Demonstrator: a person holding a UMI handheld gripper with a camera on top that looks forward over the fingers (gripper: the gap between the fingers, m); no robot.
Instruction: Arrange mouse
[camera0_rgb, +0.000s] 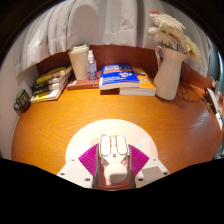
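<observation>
Gripper view shows the tool (112, 168) at the bottom centre of the frame, its two fingers closed on a white mouse (112, 158); the magenta pads (89, 157) press against the mouse's left and right sides, and the mouse points forward, away from the camera; under it lies a round white mat (85, 140) on the wooden worktop (60, 125); in the upper part of the frame, along the worktop's far edge, a stack of books (126, 79) sits at centre, with a water bottle (92, 66) and a pale container (79, 62) just to its left; more books (50, 83) lie at the upper left; a white vase (168, 72) holding pale flowers (172, 32) stands at the upper right, beside the central books.
</observation>
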